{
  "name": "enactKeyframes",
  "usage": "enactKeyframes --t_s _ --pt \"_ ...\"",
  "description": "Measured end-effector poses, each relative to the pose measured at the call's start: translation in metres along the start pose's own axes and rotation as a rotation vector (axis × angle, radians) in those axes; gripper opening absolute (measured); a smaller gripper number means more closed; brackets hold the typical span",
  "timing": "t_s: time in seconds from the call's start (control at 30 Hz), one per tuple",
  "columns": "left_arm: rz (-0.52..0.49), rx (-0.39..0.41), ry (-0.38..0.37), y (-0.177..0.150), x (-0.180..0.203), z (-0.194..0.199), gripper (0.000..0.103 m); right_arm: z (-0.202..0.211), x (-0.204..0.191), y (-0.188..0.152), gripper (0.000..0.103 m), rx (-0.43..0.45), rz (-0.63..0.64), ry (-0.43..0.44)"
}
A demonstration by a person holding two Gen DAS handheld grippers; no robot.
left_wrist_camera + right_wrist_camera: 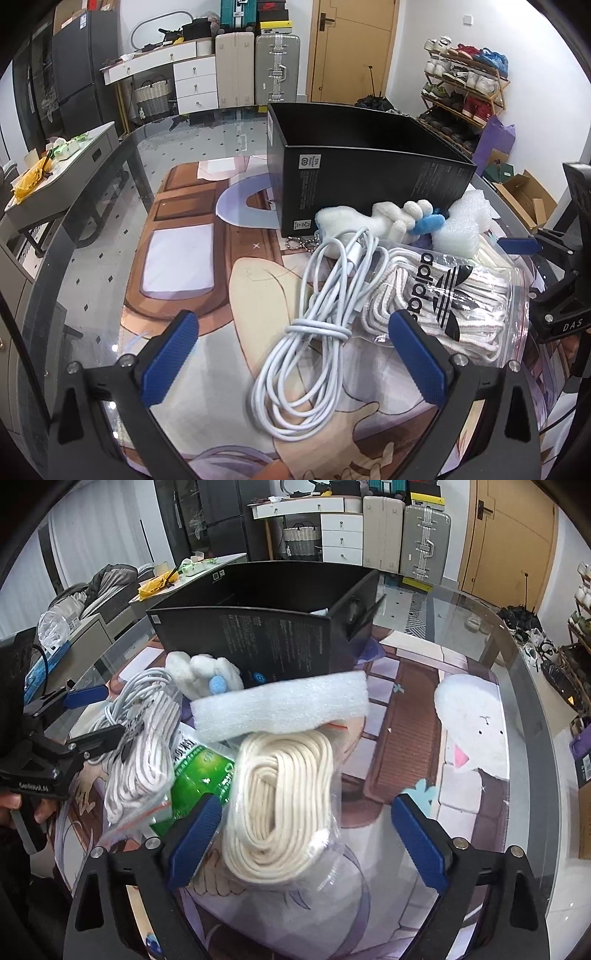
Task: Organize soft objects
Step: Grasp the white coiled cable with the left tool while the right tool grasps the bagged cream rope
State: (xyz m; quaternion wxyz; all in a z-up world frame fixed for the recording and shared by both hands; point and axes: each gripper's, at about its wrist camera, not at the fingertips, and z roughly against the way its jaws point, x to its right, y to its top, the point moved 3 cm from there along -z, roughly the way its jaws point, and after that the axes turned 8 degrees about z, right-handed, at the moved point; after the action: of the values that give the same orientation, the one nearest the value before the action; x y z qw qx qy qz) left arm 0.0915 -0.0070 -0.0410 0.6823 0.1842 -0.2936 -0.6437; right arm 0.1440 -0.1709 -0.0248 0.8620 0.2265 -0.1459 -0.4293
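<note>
You are holding the right gripper (306, 838) tilted steeply down over the bagged cream rope coil (280, 801) at the lower centre of the right wrist view, jaws standing wide apart around it without pressing. That coil is looking light and squashy, its plastic bag slippery, so I would pinch across the coil's middle rather than the loose film. Above it, the foam strip (284, 705) is leaning at the black box (266, 642). Your left gripper (295, 354) is angling down, jaws apart, straddling the white cable bundle (314, 332).
</note>
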Motion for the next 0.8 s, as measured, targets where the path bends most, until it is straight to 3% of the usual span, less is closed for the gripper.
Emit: enactKeyframes --t_s 0.17,0.23,0.4,0.57,0.7,0.8 --pt "0.018 -0.015 -0.018 0.0 -0.002 -0.003 0.098 0.005 0.006 -0.005 0.078 0.003 -0.008 -0.007" --pt "0.022 -0.026 -0.026 0.0 -0.003 -0.005 0.09 0.007 0.007 -0.005 0.074 0.003 -0.011 -0.011" --pt "0.013 -0.022 -0.023 0.0 -0.001 -0.004 0.083 0.009 0.007 -0.006 0.066 0.008 -0.001 -0.006" --pt "-0.007 -0.013 -0.029 -0.003 0.003 -0.001 0.065 0.008 0.001 -0.003 0.062 0.014 0.004 0.008" --pt "-0.032 -0.008 -0.052 -0.005 0.008 0.001 0.043 0.007 -0.004 -0.002 0.058 0.014 0.021 0.014" --pt "-0.049 -0.006 -0.068 -0.006 0.011 0.002 0.033 0.008 -0.004 -0.002 0.054 0.014 0.024 0.018"
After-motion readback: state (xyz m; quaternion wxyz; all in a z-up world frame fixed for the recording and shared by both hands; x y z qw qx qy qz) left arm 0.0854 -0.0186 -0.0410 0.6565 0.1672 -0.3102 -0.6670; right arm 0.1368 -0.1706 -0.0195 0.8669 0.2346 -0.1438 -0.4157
